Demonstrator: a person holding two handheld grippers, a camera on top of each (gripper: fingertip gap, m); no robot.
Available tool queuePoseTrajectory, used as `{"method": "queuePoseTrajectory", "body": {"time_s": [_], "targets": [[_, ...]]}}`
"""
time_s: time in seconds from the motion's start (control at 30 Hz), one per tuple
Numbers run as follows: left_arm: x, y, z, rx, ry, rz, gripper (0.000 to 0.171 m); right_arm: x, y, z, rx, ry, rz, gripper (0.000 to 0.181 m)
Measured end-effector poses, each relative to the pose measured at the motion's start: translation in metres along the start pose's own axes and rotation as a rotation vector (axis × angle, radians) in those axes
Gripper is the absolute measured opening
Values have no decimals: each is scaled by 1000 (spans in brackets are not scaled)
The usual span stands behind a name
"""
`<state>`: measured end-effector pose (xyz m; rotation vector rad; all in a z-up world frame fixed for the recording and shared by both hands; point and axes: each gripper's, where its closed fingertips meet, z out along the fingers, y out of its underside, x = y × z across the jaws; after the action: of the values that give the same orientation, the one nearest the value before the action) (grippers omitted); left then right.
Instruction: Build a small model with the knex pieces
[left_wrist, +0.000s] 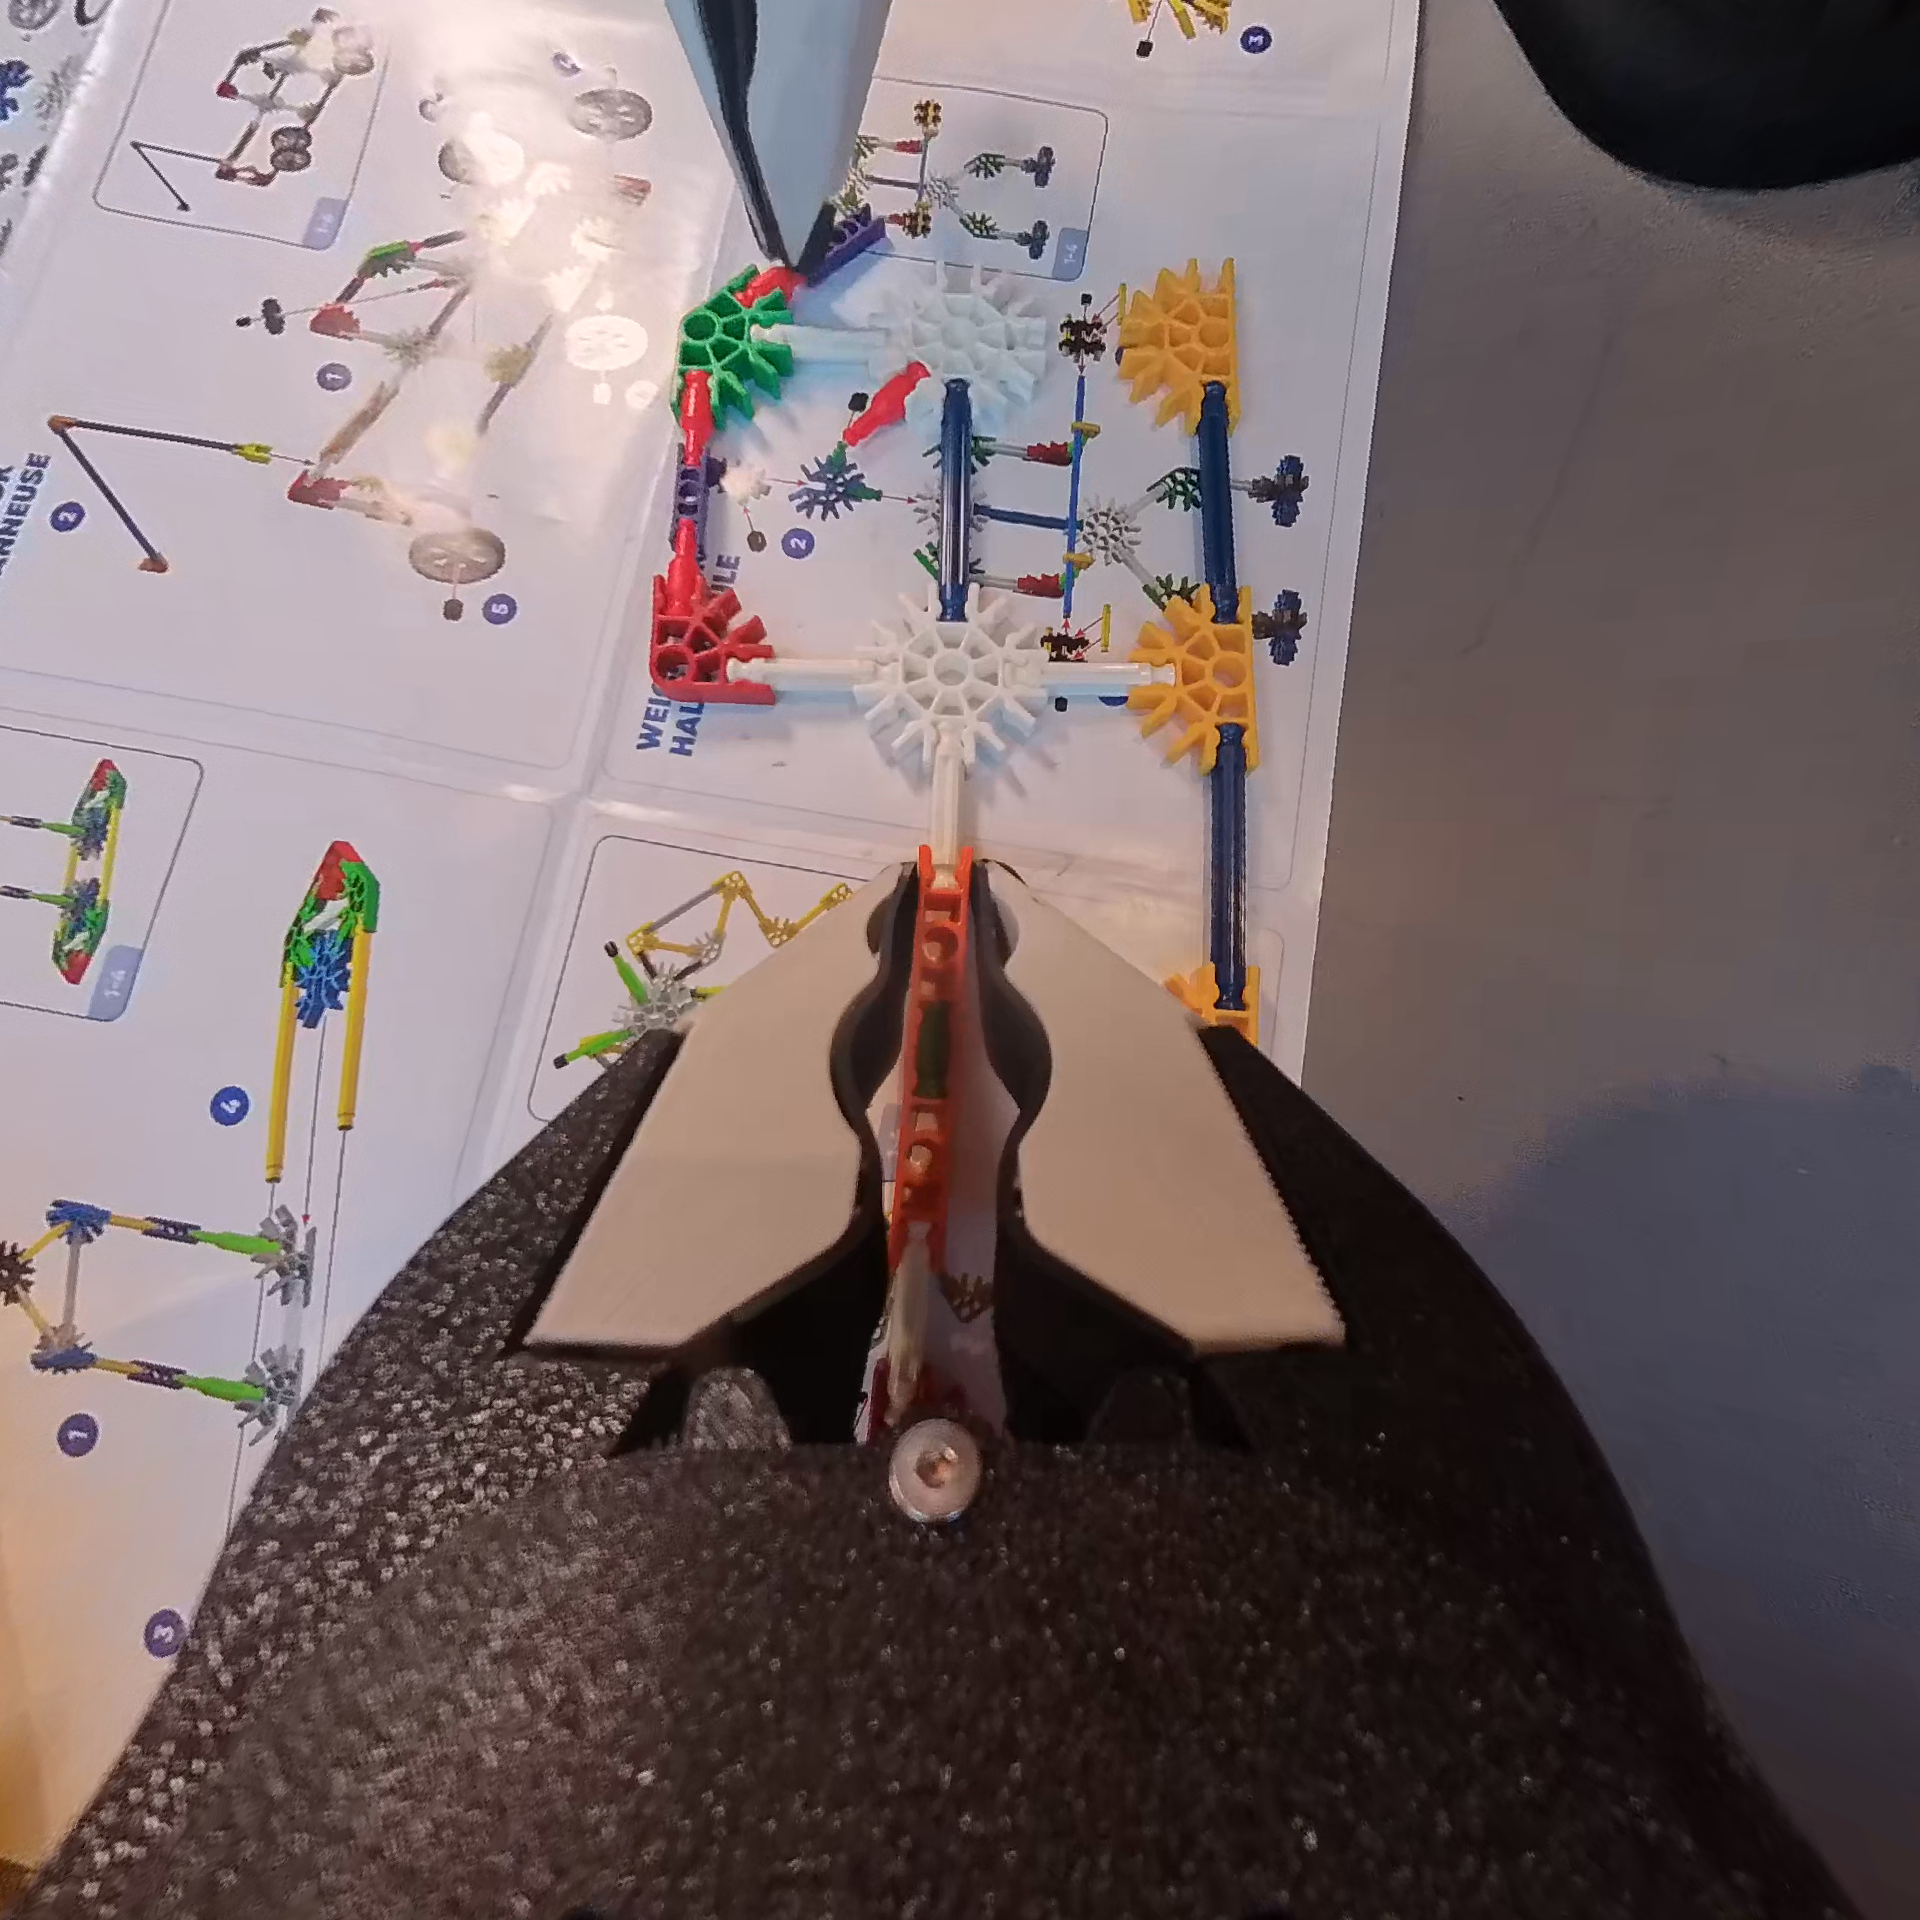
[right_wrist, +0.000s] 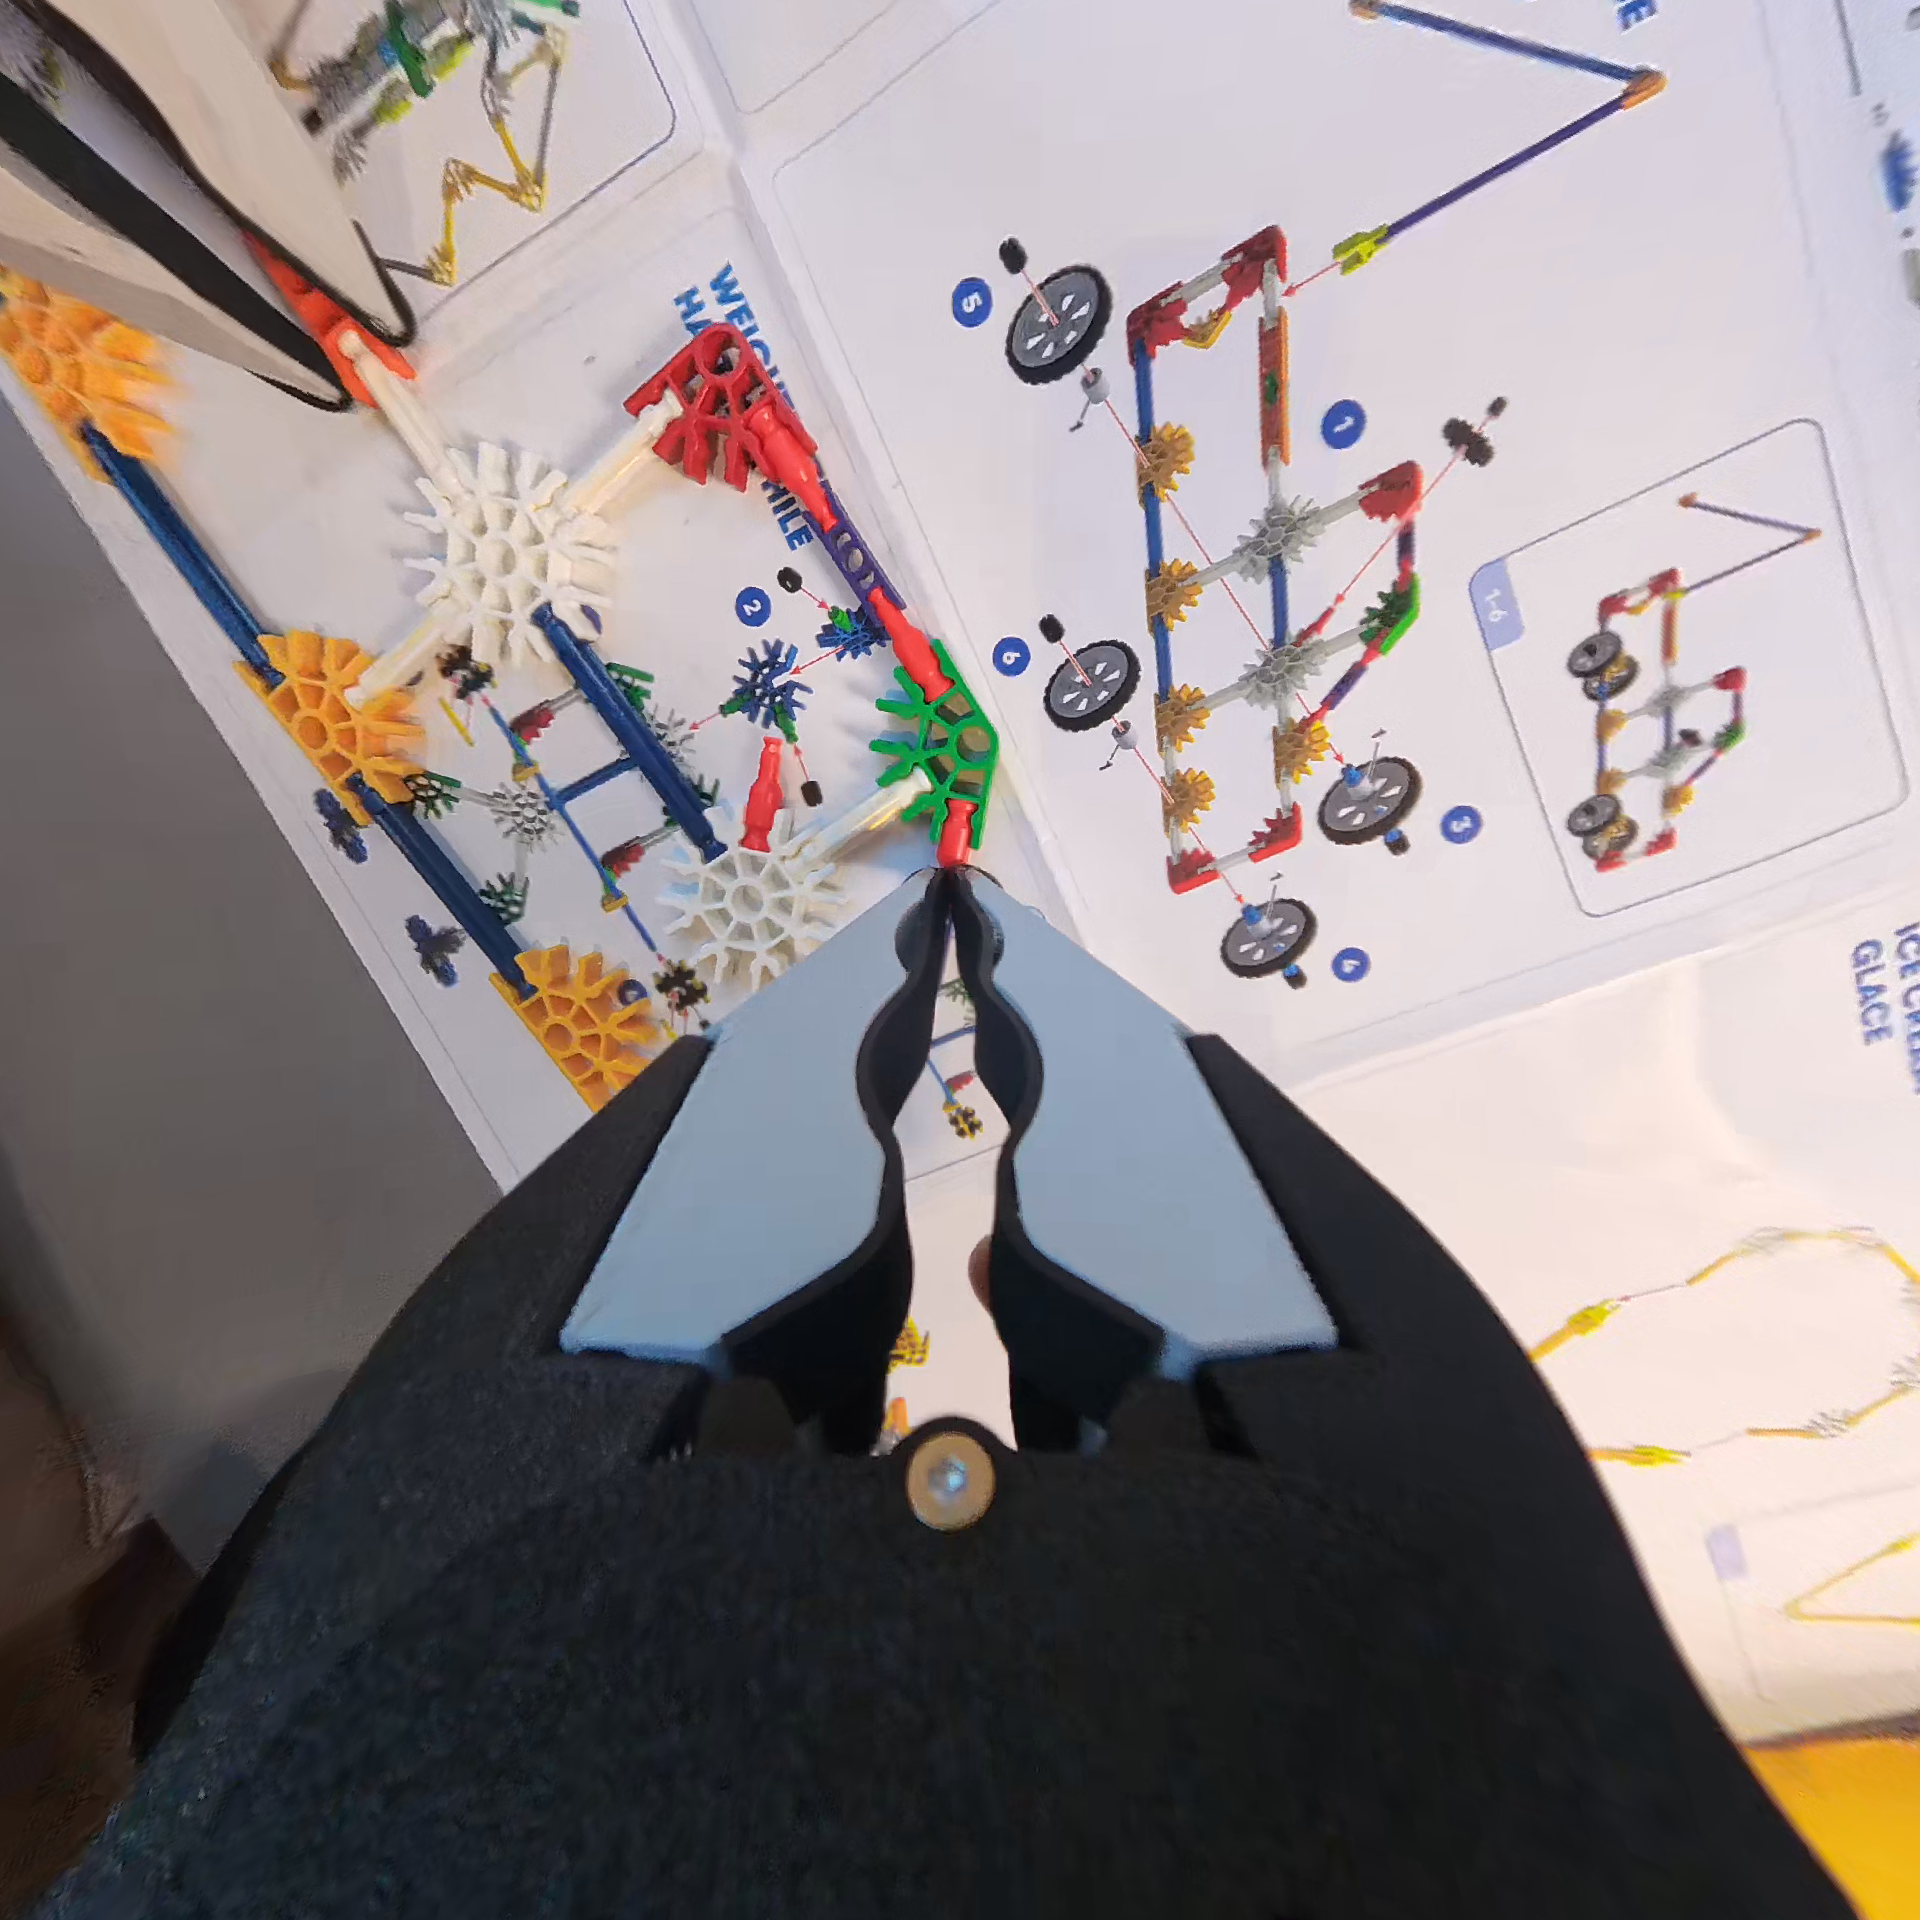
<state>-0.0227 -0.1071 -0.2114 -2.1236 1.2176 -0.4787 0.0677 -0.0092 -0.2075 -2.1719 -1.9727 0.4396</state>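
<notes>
At the centre of the left wrist view, the left hand-held gripper (left_wrist: 945, 883) is closed tight on an orange connector (left_wrist: 932, 1039) that runs lengthwise between its fingers. A short white rod (left_wrist: 948, 805) joins the connector's far end to a white snowflake hub (left_wrist: 948, 670) just above. That hub belongs to a flat toy frame (left_wrist: 956, 520) lying on an instruction sheet (left_wrist: 312, 675) that covers most of the grey surface (left_wrist: 1610, 727).

From the hub, white rods reach left to a red corner piece (left_wrist: 707, 649) and right to a yellow hub (left_wrist: 1200, 675); a blue rod (left_wrist: 954, 499) runs up to a second white hub (left_wrist: 966, 327). A green connector (left_wrist: 727, 353) sits at the frame's upper left, linked down to the red corner by red rods and a purple piece (left_wrist: 689, 504). A loose red rod (left_wrist: 883, 405) lies inside the frame.

In the right wrist view, the right hand-held gripper (right_wrist: 948, 878) has its tips pressed together at the end of a red rod (right_wrist: 956, 831) sticking out of the green connector (right_wrist: 940, 738); whether the tips pinch that rod or only touch it cannot be told. In the left wrist view this gripper (left_wrist: 805, 244) enters from the top, beside another purple piece (left_wrist: 857, 234). The left gripper (right_wrist: 353, 353) shows in the right view's upper left corner.
</notes>
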Motion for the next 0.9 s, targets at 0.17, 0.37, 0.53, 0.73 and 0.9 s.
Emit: {"method": "queuePoseTrajectory", "body": {"time_s": [0.17, 0.37, 0.53, 0.73, 0.9], "targets": [[0, 0, 0, 1, -1, 1, 8, 4, -7, -22, 143, -11, 69, 1], [-1, 0, -1, 1, -14, 5, 10, 2, -5, -9, 97, 0, 33, 0], [-4, -6, -6, 39, -17, -12, 13, 1, -9, -5, 62, 6, 1, 0], [-5, -5, -8, 37, -23, -9, 13, 1, -10, 3, -8, 12, -43, 0], [-4, -6, -8, 39, -19, -11, 13, 1, -10, 4, -66, 9, -66, 0]]}}
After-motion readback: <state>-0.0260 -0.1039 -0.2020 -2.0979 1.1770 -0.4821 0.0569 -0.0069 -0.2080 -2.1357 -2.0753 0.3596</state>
